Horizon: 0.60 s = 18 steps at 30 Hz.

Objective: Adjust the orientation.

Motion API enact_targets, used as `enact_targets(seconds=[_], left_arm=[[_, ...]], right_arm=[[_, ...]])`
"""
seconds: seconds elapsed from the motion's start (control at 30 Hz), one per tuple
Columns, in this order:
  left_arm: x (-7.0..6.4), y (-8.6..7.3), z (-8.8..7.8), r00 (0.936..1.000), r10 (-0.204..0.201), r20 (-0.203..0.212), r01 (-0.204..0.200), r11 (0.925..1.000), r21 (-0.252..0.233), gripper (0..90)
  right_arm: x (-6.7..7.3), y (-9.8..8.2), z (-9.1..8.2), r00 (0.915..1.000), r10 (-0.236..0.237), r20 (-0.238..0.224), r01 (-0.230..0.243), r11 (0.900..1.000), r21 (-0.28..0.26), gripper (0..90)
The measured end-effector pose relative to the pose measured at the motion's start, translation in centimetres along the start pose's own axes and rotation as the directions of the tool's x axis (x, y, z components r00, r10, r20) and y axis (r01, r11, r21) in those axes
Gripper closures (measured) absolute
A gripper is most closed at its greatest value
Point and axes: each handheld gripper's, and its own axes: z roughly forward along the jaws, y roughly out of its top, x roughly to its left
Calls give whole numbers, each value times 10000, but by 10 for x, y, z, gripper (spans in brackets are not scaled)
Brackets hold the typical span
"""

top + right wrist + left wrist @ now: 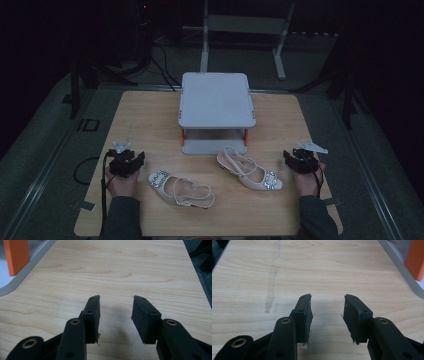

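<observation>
Between both part-open, empty tools (131,159) (298,156), two sandals (181,188) (249,174); long axes crosswise, toes outward

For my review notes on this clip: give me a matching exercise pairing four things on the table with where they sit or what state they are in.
Things:
1. left gripper
2. left shoe
3. right shoe
4. shelf rack

Places or states:
A. at the table's far middle, top shelf bare
B. buckle end points to the table's right side
C. jaws apart, nothing between them
D. buckle end points to the table's left side

Pairs: 1-C, 2-D, 3-B, 4-A
</observation>
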Motion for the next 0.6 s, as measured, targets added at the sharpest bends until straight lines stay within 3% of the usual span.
enact_targets(seconds=[0.1, 0.13, 0.4, 0.6], left_arm=[[-2, 1, -3, 9997, 23, 227, -23, 10000, -21, 567], [-4, 1, -7, 9989, -5, 479, 10, 9999, -118, 564], [-12, 0, -21, 9978, 43, 664, -27, 9997, -236, 526], [-31, -3, -37, 9970, 522, 564, -502, 9981, -347, 452]], right_arm=[[-1, 0, -1, 10000, -3, 7, 3, 10000, 18, 549], [-1, 0, -1, 10000, 19, 21, -20, 10000, 34, 543], [1, -1, 0, 10000, -26, -25, 26, 9999, 114, 504], [0, -2, 2, 9999, 17, -112, -15, 9997, 234, 495]])
